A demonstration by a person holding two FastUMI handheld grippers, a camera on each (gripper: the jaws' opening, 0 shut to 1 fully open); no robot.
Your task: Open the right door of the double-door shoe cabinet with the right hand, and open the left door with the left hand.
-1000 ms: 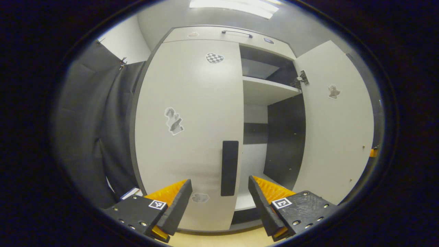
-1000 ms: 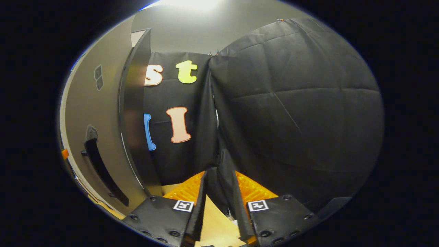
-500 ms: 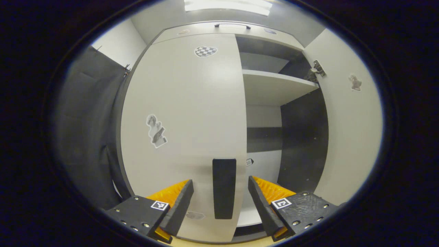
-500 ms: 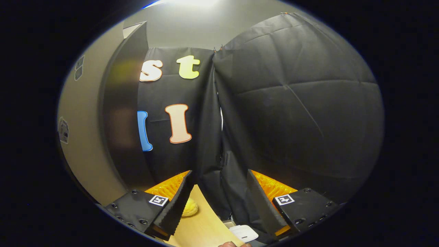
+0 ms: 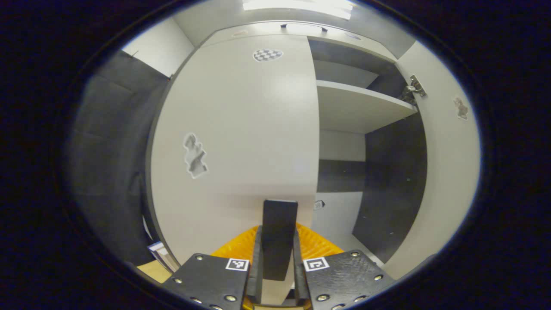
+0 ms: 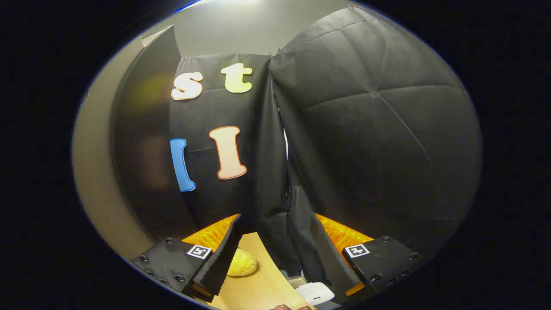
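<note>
The shoe cabinet's left door (image 5: 241, 129) is a closed white panel with stickers on it. Its black vertical handle (image 5: 280, 232) stands between the fingers of my left gripper (image 5: 277, 230), which is shut on it. The right door (image 5: 450, 172) hangs wide open at the right, showing a white shelf (image 5: 357, 107) and a dark inner wall. In the right gripper view, my right gripper (image 6: 275, 254) is open with nothing between its fingers and faces the black booth cloth. The open right door's dark edge (image 6: 142, 150) stands apart to its left.
Black cloth (image 5: 112, 163) hangs left of the cabinet. In the right gripper view a yellow lump (image 6: 242, 263) lies on the wooden floor (image 6: 258, 284) near a white object (image 6: 316, 292). A fingertip (image 6: 284, 307) shows at the bottom edge.
My left gripper moved up to the left door's handle and shut on it. My right gripper opened and turned further away from the right door.
</note>
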